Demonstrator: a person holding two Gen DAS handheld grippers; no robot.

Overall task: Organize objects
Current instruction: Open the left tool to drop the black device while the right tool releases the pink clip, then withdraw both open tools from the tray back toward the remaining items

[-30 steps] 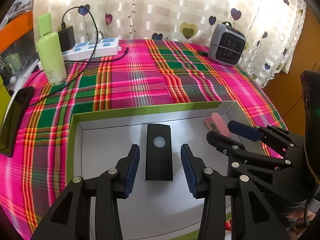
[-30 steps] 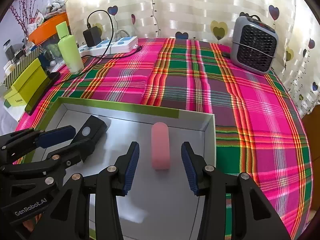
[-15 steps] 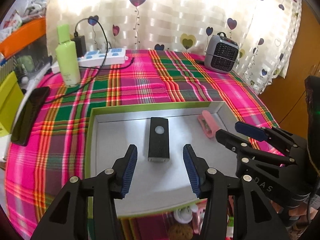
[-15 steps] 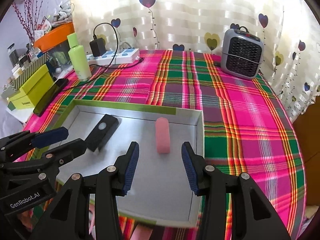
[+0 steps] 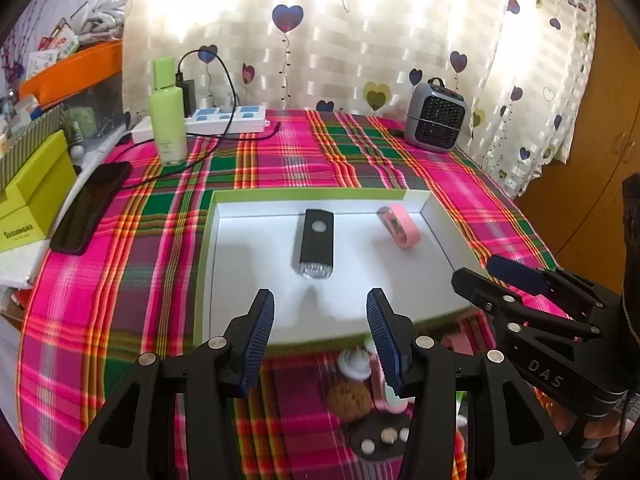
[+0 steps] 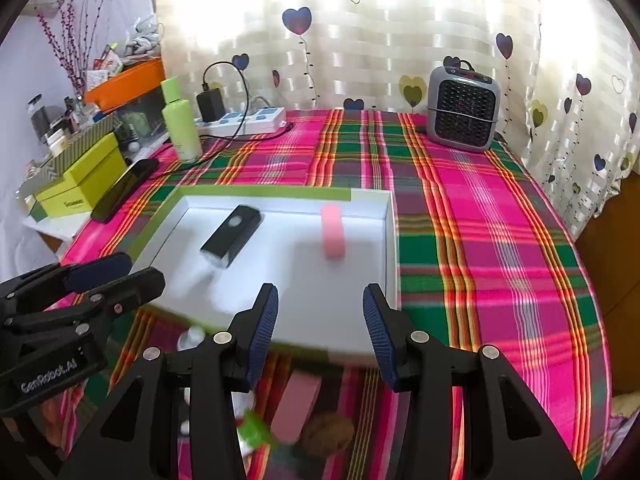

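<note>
Location: the white tray (image 5: 438, 236) with the green rim sat on the plaid-covered bench (image 5: 312, 160); the black flashlight (image 5: 316, 242) lay near its middle and the pink case (image 5: 400, 226) just beside its right wall, the two apart from each other.
Left tool: your left tool (image 5: 320, 336) hung over the tray's near edge, jaws about halfway apart, nothing between the pads.
Right tool: your right tool (image 6: 320, 336) stood the same, half spread and holding nothing, above the tray's near right corner.
Flashlight, look: flat black block, round pale button on top, clear lens cluster at the near end.
Flashlight, handling: likely stiff and fairly light, its casing probably smooth (so a little slippery); you would have gripped it across the long flat sides at mid-length, clear of lens and button.
Pink case, look: rounded oblong, soft pink, resting on edge and slanted; a darker inset showed on one face, too blurred to identify.
Pink case, handling: judged light and rigid, prone to tipping; you would have pinched it across the two broad faces.
Loose items: a brown round object (image 5: 350, 398), a small white cap-like piece (image 5: 354, 362) and a pink flat bar (image 6: 296, 406) lay on the cloth just outside the tray, near you (all blurred, not yet sorted).
</note>
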